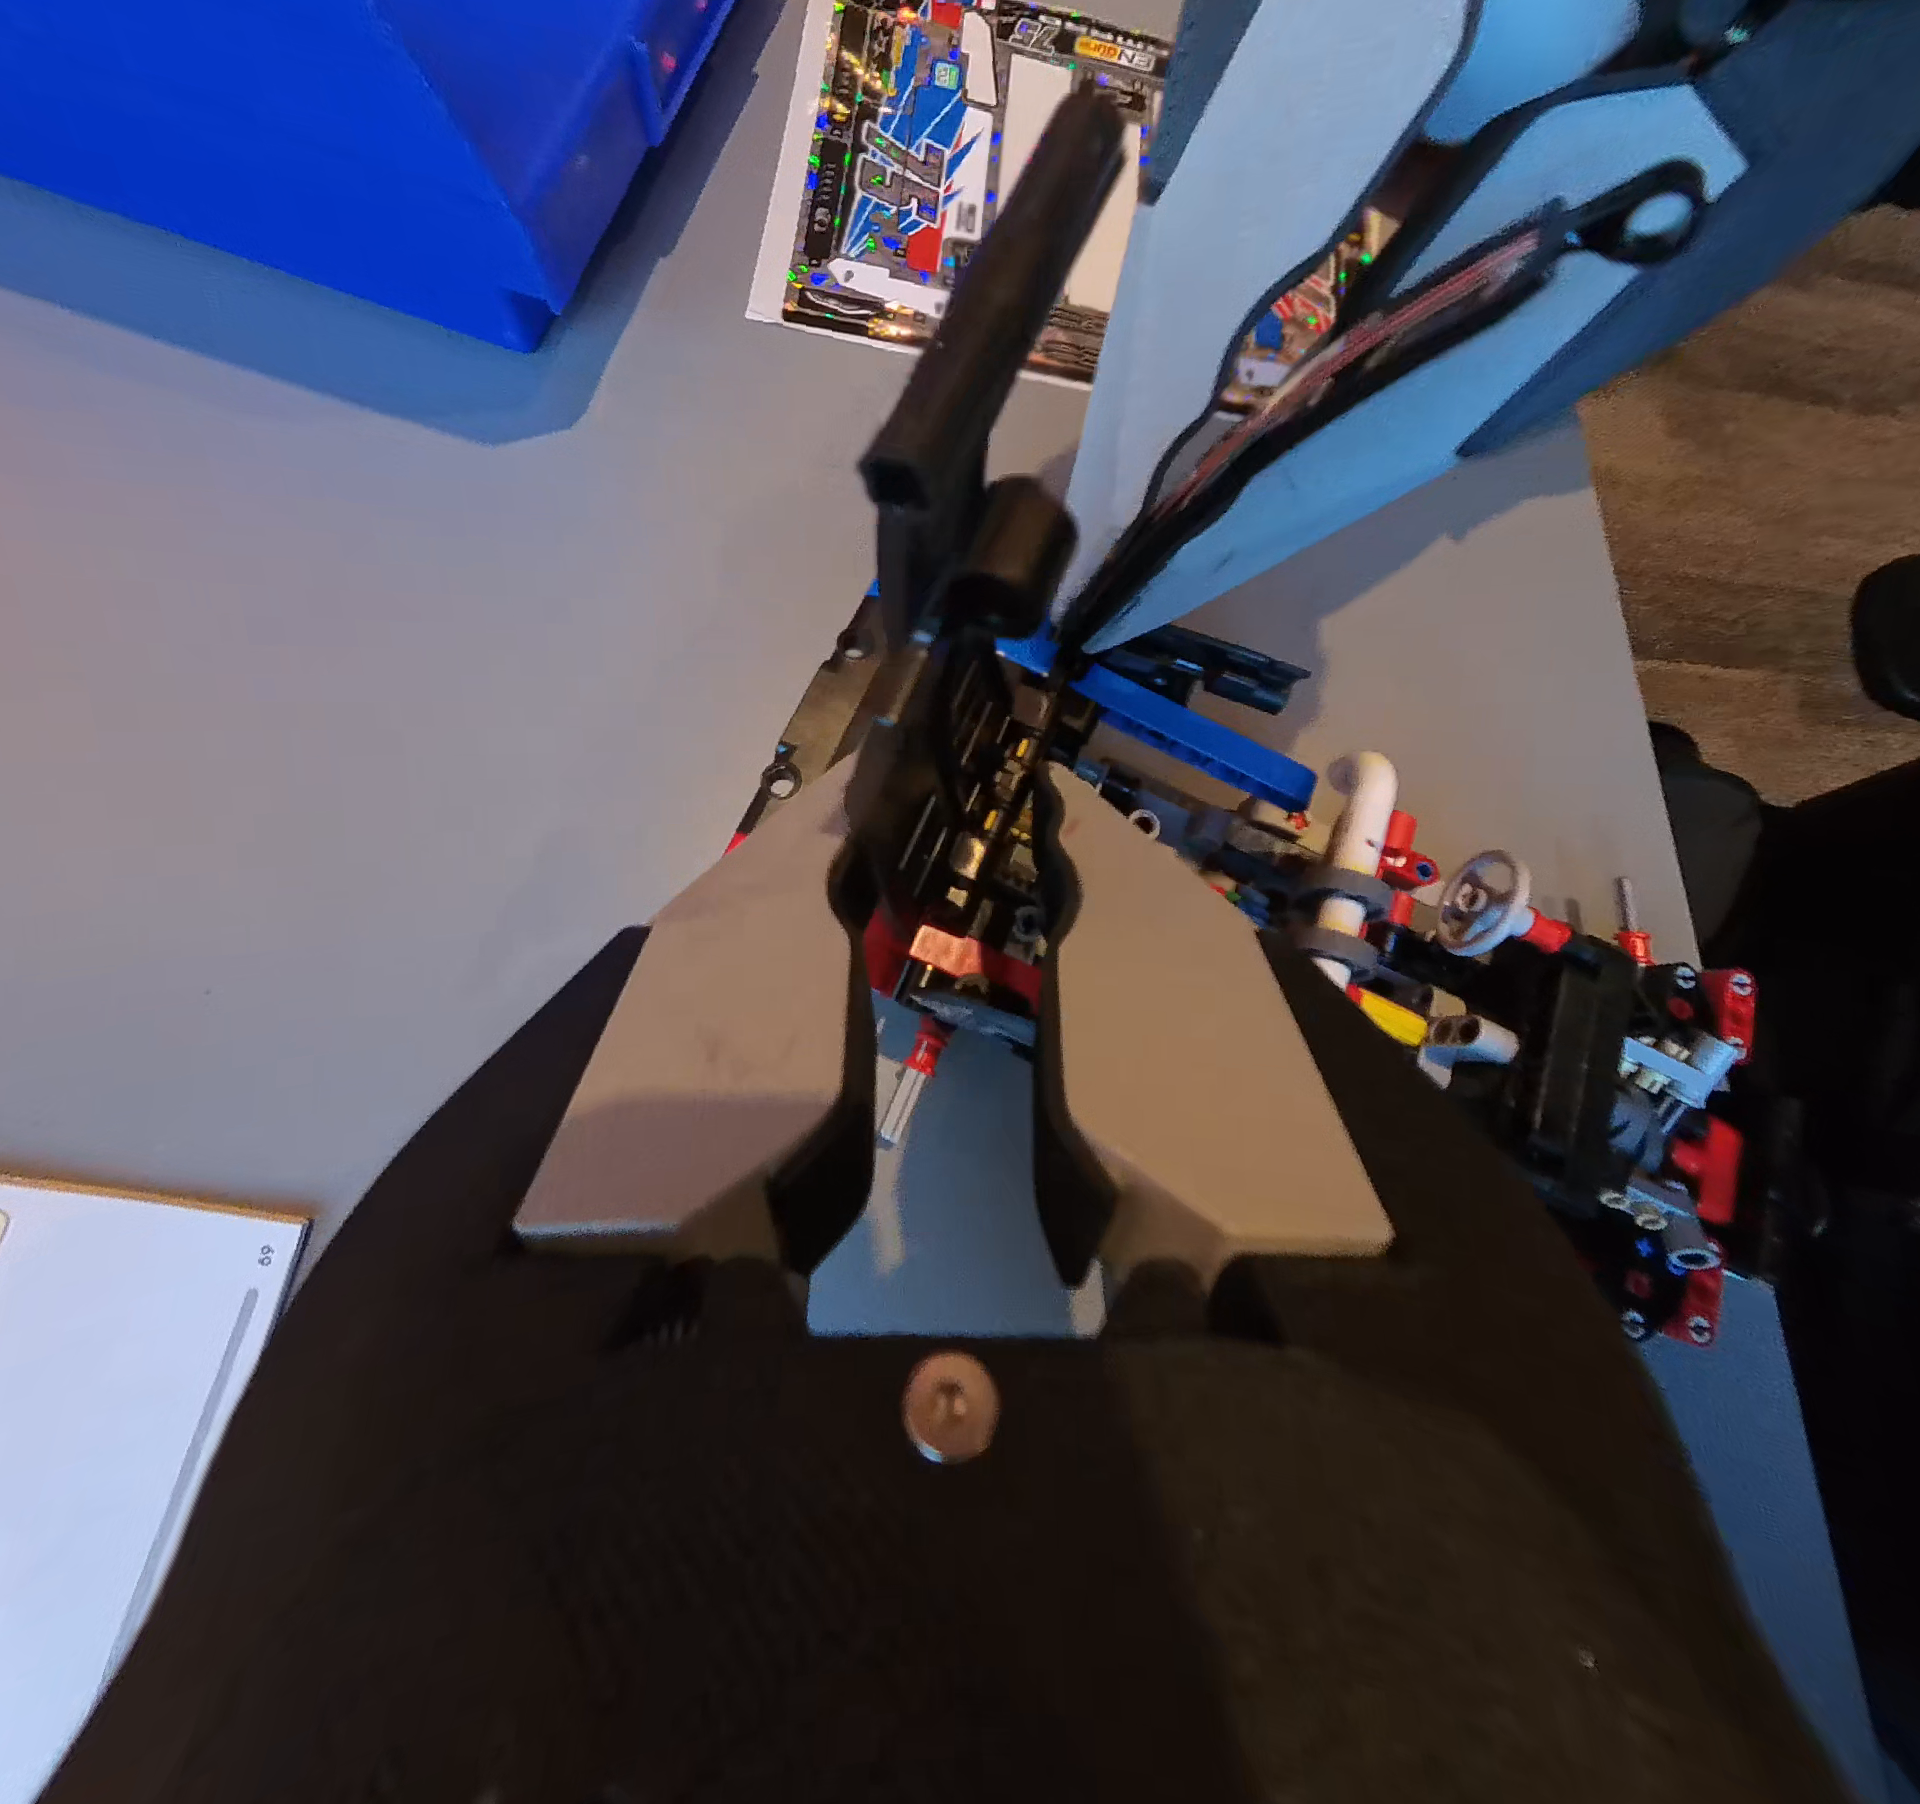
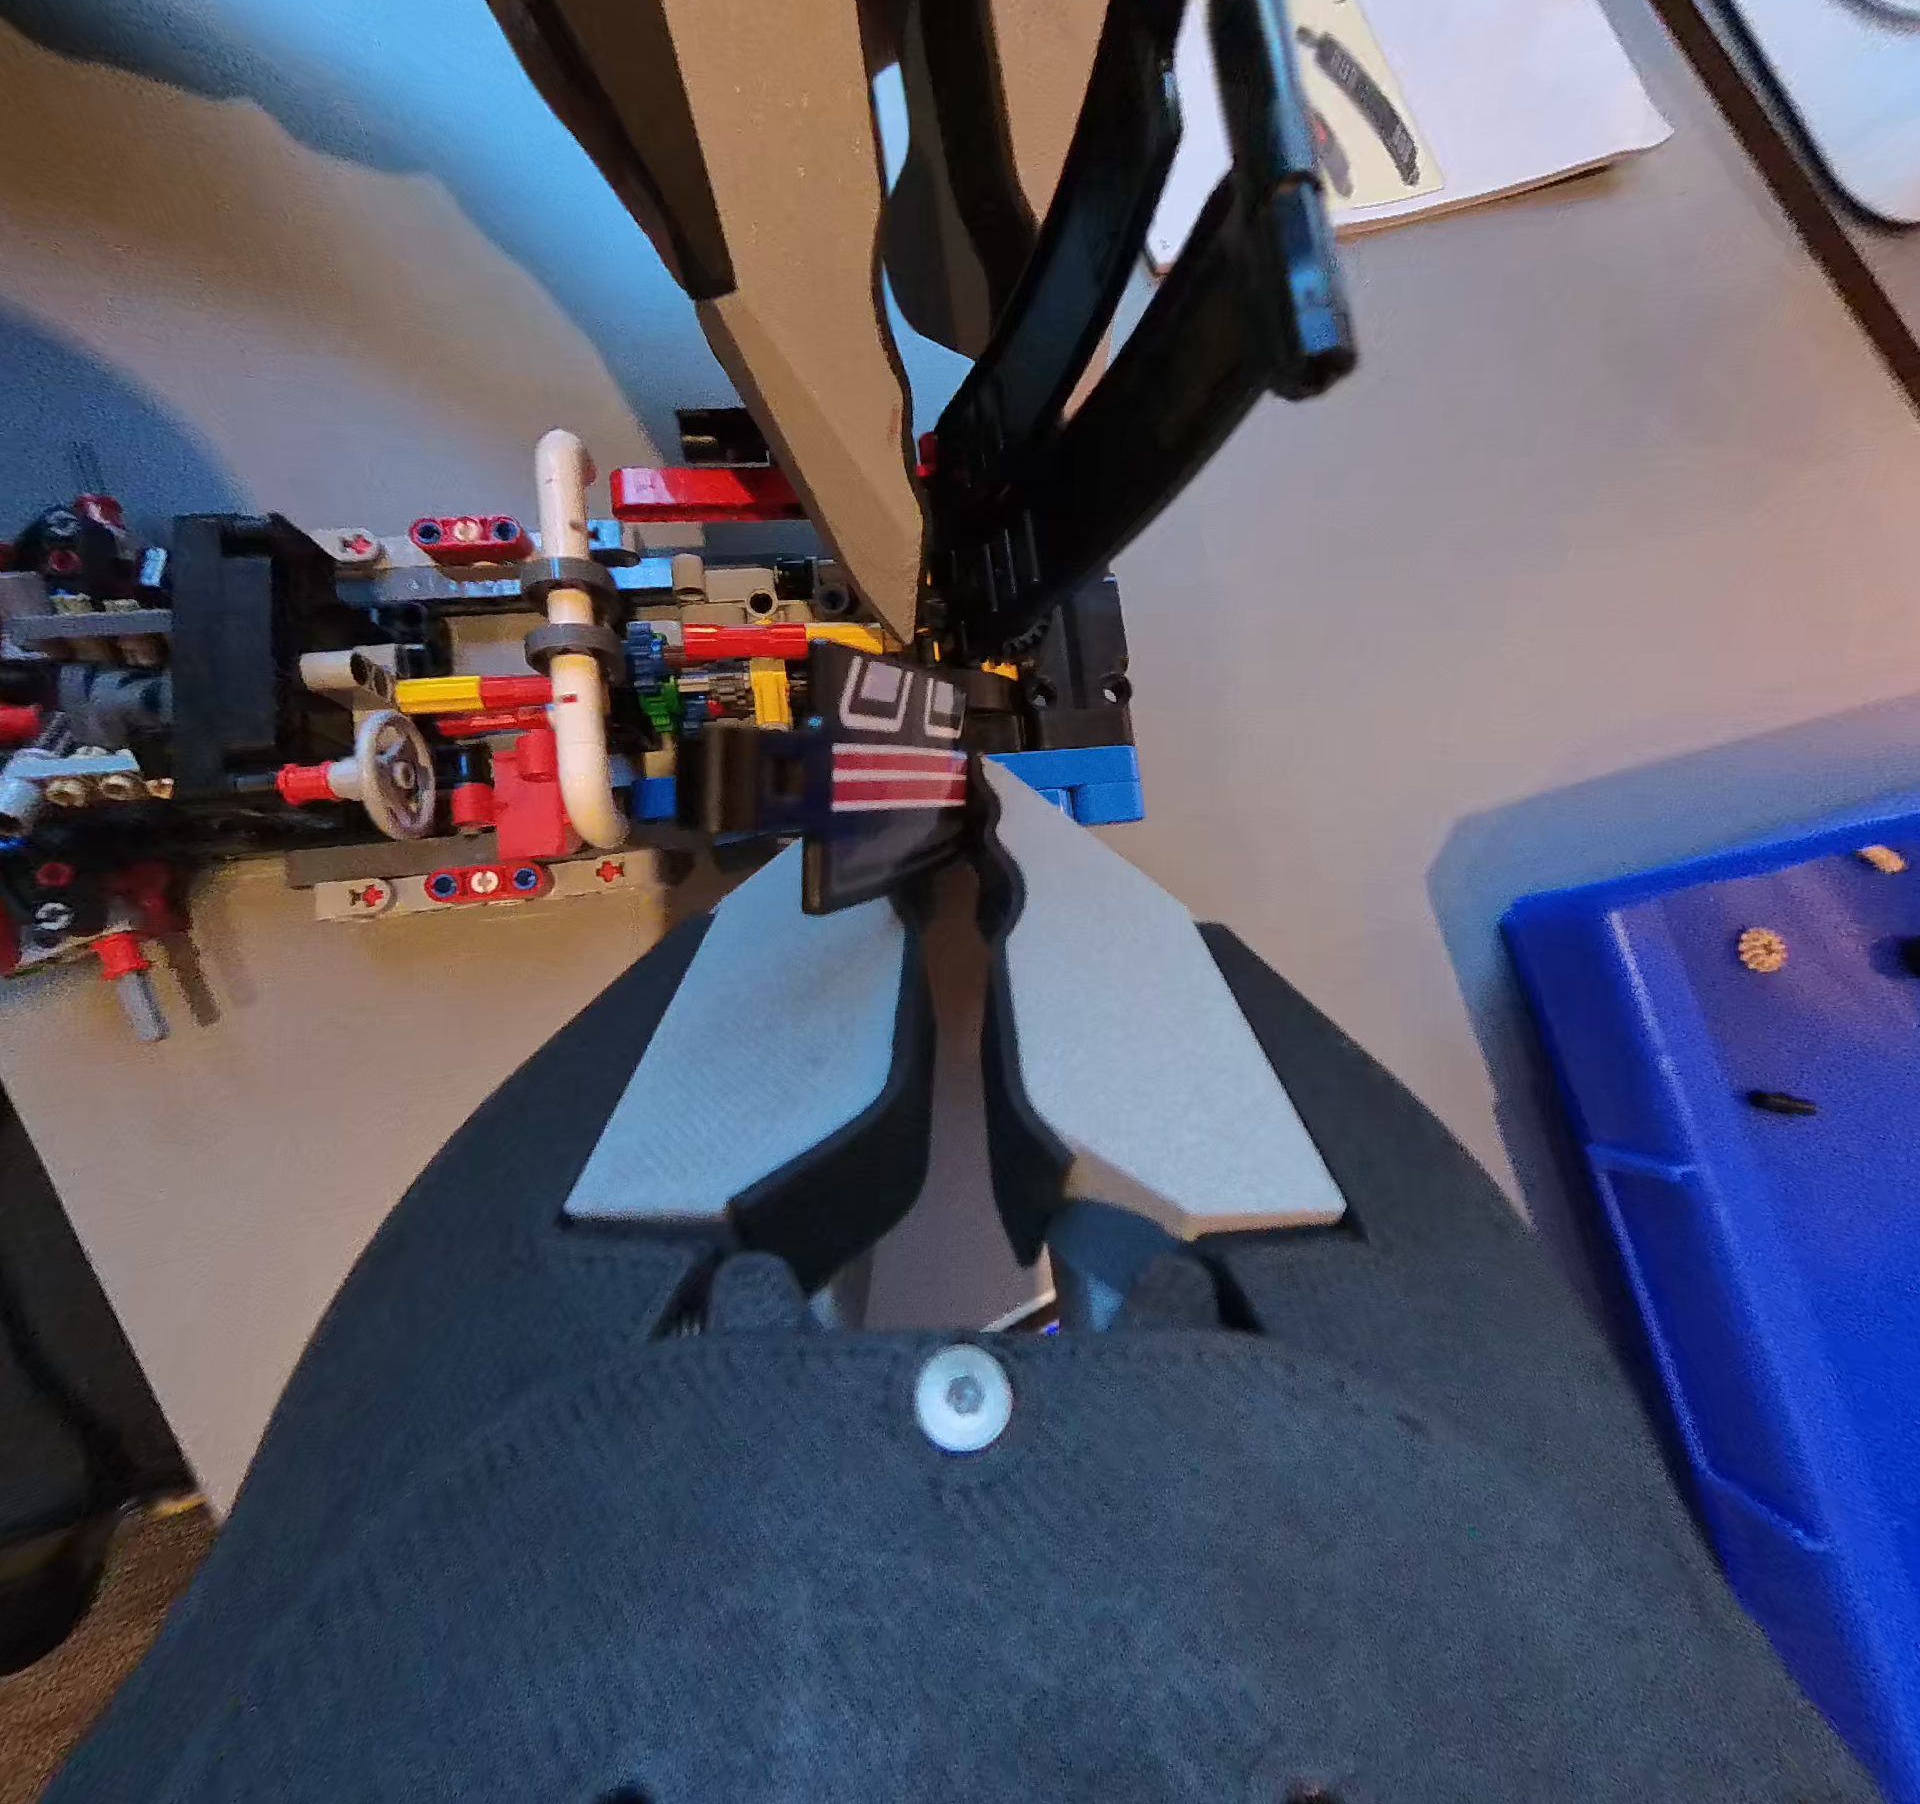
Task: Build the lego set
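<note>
Grey table [image 2: 1299, 549]: blue bin [image 2: 1766, 1183] holds small parts; both grippers' fingers clamp the lego model [image 2: 582, 674]

Half-built lego vehicle lying along the grey worktop

The lego model [image 2: 582, 705] is a long, open chassis of black, grey and red beams, with yellow and red axles, a white curved pipe [image 2: 571, 642], a grey steering wheel [image 2: 400, 772] and blue beams [image 1: 1195, 731] at one end. A black panel with red and white striping [image 2: 894, 767] sits at that end, and long black curved pieces [image 2: 1091, 372] rise tilted above it.
</note>
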{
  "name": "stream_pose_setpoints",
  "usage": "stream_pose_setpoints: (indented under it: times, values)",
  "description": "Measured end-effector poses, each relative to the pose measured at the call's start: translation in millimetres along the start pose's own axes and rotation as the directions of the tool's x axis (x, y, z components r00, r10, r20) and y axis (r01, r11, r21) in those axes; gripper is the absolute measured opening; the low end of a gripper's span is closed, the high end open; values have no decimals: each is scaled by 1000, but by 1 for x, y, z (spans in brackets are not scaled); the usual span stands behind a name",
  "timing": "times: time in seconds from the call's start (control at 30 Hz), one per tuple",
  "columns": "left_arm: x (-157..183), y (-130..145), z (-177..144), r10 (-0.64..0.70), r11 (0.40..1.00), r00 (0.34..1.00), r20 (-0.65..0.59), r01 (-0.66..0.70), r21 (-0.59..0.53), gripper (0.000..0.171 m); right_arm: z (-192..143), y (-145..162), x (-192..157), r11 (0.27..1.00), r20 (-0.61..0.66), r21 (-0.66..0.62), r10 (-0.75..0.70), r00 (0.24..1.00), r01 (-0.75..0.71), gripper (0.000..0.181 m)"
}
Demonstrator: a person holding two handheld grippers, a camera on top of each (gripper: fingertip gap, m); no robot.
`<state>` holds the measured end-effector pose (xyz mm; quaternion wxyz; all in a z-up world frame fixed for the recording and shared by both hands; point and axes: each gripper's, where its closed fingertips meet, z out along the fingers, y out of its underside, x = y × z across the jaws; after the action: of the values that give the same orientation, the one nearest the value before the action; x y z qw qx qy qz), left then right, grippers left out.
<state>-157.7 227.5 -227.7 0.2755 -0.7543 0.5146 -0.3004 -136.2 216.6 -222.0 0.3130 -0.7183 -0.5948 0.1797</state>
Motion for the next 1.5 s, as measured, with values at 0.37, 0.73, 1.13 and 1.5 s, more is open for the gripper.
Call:
stream_pose_setpoints:
  times: [0.37, 0.73, 1.13, 1.5]
  values:
    - [-2, 0, -1, -17, 1000, 1000, -10, 17, 17, 25, 3, 0, 1, 869, 308, -156, 494, 813, -469, 0]
    - [0, 2, -4, -31, 999, 998, -54, 33, 28, 25, 4, -6, -6, 979, 188, 77, 173, 967, -190, 0]
    - [-2, 3, -8, -85, 995, 991, -107, 91, 47, 20, 12, -15, -4, 992, 17, 130, 5, 1000, -7, 0]
    - [-2, 4, -9, -85, 995, 991, -102, 89, 40, 21, 7, -8, -8, 999, 36, 39, -2, 999, 1, 0]
